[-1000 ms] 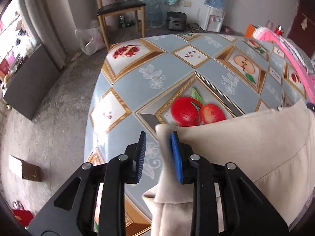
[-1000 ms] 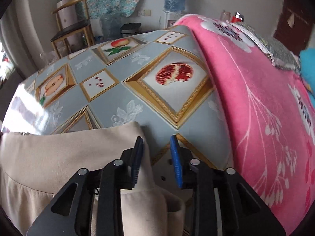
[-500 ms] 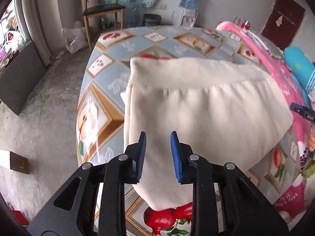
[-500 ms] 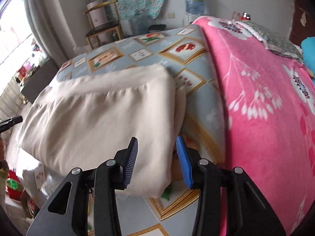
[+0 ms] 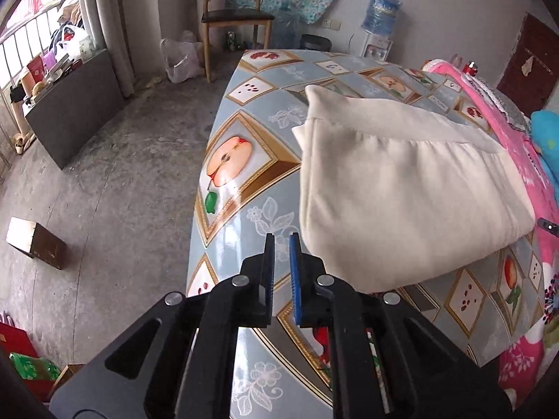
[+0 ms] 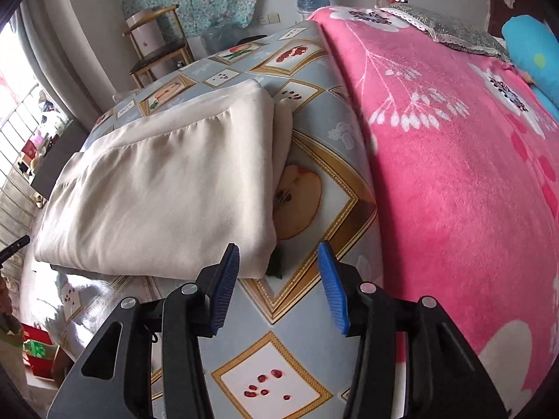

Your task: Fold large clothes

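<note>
No lettering you can read anywhere here, only fruit pictures printed on the tablecloth [image 5: 244, 160]. Your cream garment [image 5: 401, 188] lies folded into a thick, soft rectangle on that cloth, smooth on top, layered edges showing at its right side, a seam running across near the far end. It sits just beside the pink blanket [image 6: 454, 160]. Your left gripper [image 5: 282, 248] hovers off the garment's near corner, jaws almost together on nothing. Your right gripper [image 6: 279, 262] gapes wide at the near right corner, gripping nothing.

Folded garment [image 5: 401, 188] lies on table [image 5: 244, 230], beside blanket [image 6: 454, 174].
</note>
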The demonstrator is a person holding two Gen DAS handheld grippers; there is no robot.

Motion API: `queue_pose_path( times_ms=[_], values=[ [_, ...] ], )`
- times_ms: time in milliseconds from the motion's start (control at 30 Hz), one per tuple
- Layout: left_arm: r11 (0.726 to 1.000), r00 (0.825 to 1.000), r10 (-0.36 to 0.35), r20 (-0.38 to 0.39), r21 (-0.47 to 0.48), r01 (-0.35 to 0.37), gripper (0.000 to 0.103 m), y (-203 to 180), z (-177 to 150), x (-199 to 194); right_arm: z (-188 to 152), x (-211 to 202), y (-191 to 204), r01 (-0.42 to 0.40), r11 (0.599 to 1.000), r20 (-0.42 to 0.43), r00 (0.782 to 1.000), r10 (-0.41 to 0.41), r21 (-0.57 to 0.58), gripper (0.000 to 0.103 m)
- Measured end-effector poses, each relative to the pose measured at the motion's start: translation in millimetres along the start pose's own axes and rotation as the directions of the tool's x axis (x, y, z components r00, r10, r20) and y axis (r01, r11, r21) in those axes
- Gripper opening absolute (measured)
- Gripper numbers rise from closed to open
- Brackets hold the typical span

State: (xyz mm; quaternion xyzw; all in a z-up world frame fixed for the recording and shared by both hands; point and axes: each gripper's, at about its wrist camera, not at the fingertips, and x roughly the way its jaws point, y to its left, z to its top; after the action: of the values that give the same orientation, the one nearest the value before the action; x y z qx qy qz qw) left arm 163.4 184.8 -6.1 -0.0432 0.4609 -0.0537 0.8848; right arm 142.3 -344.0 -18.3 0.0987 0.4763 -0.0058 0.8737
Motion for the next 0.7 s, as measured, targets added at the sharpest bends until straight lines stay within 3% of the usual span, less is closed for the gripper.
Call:
queue_pose_path(
  times_ms=[167,267,367,500,567,633,700],
  values=[
    [0.994,0.999,-0.051,-0.001,0.092,0.050,0.009,-39.5,-9.4,7.8,0.6,4.6,29.7,0.010,0.996,0.022,1.000,-0.008,-0.087,0.046],
    [0.989,0.999,0.027,-0.026,0.148,-0.023,0.009,-58.9,-17.9,33.9,-8.1,31.9,36.1,0.042,0.990,-0.019,0.999,-0.045,-0.133,0.045],
    [0.985,0.998,0.063,-0.005,0.160,-0.061,0.009,-57.9,-19.0,35.6,-6.9,25.0,30.0,0.030,0.995,-0.034,0.999,-0.034,-0.100,0.045],
    [0.990,0.999,0.035,0.028,0.139,-0.039,0.009,-52.8,-14.6,9.8,-1.1,-5.8,36.6,0.016,0.997,0.002,1.000,-0.016,-0.072,0.039],
    [0.988,0.997,-0.025,0.069,0.157,0.014,0.009,-61.7,-11.5,-4.4,3.7,-15.3,53.1,-0.005,0.995,0.046,0.999,0.009,-0.095,0.039],
    [0.980,0.994,-0.079,0.072,0.187,0.065,0.010,-80.0,-8.4,-5.2,5.7,-11.0,77.1,-0.029,0.988,0.064,0.997,0.039,-0.150,0.039],
    [0.970,0.997,-0.071,0.035,0.236,0.061,0.010,-103.0,-9.9,10.5,1.3,8.4,100.5,-0.017,0.976,0.040,0.999,0.026,-0.218,0.039]
  ],
)
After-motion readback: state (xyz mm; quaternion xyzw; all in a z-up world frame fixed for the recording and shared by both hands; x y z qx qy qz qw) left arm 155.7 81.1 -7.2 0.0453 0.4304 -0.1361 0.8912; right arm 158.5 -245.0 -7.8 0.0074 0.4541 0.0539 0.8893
